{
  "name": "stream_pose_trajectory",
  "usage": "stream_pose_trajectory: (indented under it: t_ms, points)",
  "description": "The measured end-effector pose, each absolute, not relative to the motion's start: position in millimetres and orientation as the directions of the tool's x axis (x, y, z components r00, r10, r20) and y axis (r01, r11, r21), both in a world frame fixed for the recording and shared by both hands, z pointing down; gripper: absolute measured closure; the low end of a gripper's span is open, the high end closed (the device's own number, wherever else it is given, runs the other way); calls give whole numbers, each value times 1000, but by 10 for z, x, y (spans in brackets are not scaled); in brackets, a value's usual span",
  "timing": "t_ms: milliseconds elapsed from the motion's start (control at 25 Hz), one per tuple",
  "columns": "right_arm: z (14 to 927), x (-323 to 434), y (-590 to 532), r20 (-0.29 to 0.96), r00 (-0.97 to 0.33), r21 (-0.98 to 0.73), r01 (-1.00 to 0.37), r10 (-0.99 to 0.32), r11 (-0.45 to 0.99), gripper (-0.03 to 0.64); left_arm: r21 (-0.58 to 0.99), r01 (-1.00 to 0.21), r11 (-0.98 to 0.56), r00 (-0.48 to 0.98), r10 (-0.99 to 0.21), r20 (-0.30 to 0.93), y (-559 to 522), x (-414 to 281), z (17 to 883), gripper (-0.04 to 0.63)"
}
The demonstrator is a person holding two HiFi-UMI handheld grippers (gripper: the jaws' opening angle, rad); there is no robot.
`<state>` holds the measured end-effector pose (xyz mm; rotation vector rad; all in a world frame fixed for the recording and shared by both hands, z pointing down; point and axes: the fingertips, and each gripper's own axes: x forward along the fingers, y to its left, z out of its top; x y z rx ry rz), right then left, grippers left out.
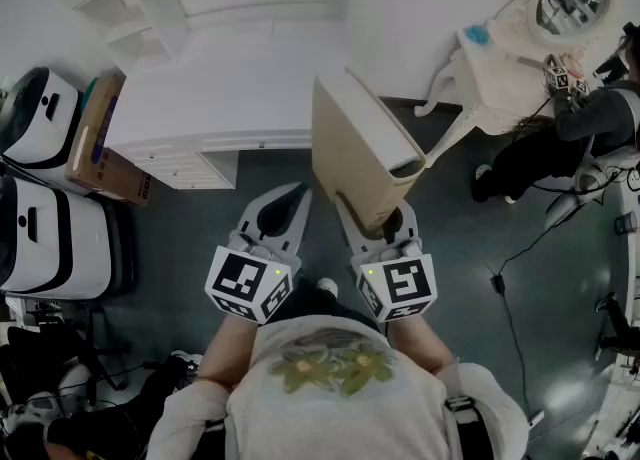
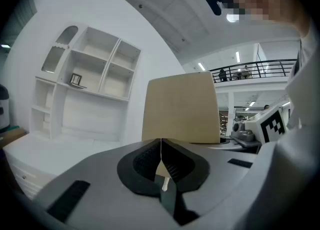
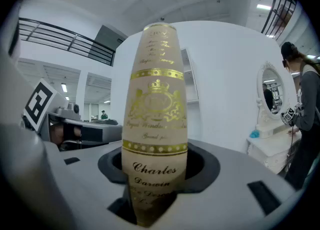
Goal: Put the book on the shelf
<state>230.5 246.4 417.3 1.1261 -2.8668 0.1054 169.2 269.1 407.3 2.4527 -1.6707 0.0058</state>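
Here we hold the tan hardcover book upright in our right gripper, whose jaws pinch its lower end; its gilt-lettered spine faces that gripper's camera. Our left gripper hovers just beside it, jaws pressed together on nothing. The white shelf unit stands well apart, beyond a white cabinet top.

Matt tan cover and shiny gilt spine print on the book, smooth white-painted shelf, brown cardboard box
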Motion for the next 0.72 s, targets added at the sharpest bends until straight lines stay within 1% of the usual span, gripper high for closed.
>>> stream_pose_trajectory:
  t_ms: [360, 720]
  points:
    - [4133, 2250, 2407, 61, -749, -63, -662, -659, 747, 388, 146, -931, -336, 352, -930, 107, 2615, 1631, 4072, 568]
    - [4133, 2119, 2107, 52, -722, -62, -692, -690, 720, 388, 139, -919, -369, 384, -918, 98, 2311, 1494, 4080, 568]
